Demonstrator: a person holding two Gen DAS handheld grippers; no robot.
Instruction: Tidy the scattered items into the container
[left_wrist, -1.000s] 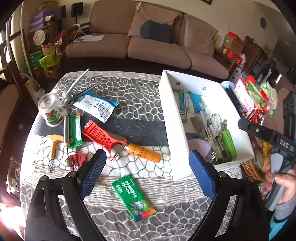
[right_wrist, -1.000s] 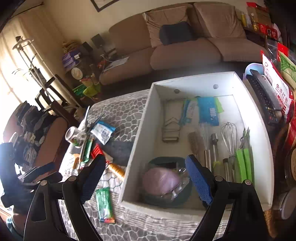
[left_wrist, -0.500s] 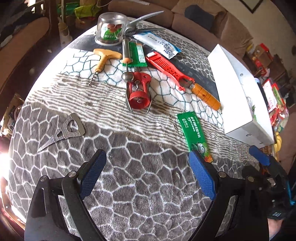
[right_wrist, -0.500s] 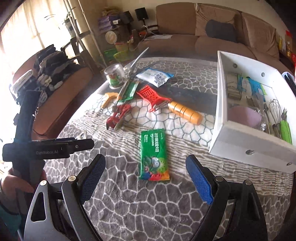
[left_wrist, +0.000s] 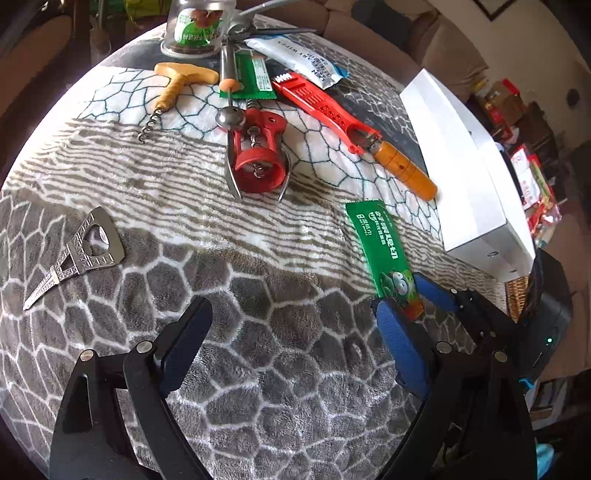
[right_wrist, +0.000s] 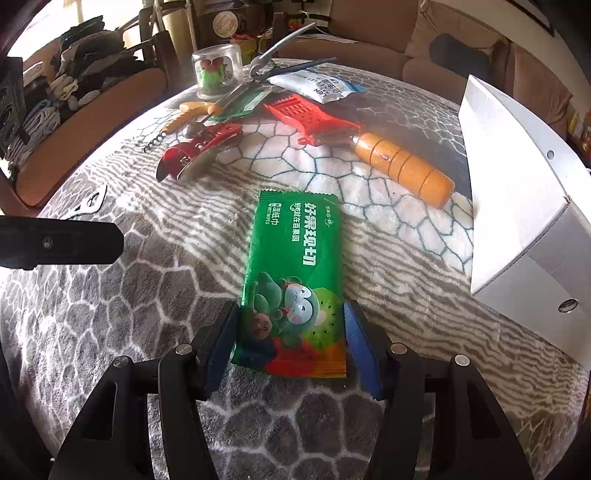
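The right gripper (right_wrist: 290, 345) straddles the near end of the green wipes packet (right_wrist: 295, 280), jaws apart, not yet clamped. Left gripper (left_wrist: 291, 354) hangs open nearby. Next: close, lift, carry right to the white container (right_wrist: 517, 206).

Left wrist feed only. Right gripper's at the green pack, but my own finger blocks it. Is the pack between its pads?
Observer: Yes. The right wrist view shows the right gripper straddling the pack, one pad at each long edge at its near end. I can't tell if they press.
Operator: Pack buckled?
Observer: No, it lies flat on the blanket from end to end.
Operator: Am I in its way?
Observer: No. The left gripper shows in that view off to the left, apart from the pack, with blanket between.
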